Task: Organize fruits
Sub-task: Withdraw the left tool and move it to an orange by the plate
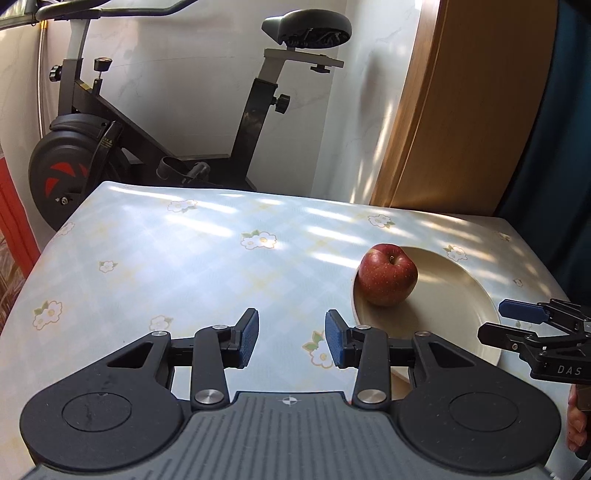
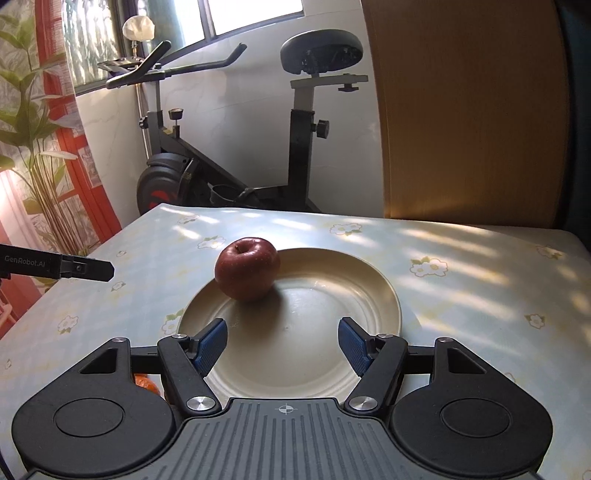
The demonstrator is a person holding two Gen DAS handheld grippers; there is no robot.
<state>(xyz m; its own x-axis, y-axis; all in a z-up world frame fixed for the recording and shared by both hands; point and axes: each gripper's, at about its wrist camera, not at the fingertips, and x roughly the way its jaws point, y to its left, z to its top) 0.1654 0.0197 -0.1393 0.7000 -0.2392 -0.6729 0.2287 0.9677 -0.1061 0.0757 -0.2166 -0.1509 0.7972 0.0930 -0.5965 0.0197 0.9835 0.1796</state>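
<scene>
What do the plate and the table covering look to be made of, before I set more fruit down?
Plate: probably glazed ceramic, possibly melamine; cream, smooth, with a soft sheen and faint concentric rings in its well. Table covering: looks like wipeable vinyl or oilcloth; printed pale check with white flowers, lying flat and reflecting sunlight glossily. The apple sits near the plate's far-left rim.

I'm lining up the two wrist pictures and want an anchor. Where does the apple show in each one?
Left wrist view: the apple sits right of centre, on the left edge of the plate.
Right wrist view: the apple sits just left of centre, on the plate's far left part.
Shared landmark: the exercise bike behind the table.
</scene>
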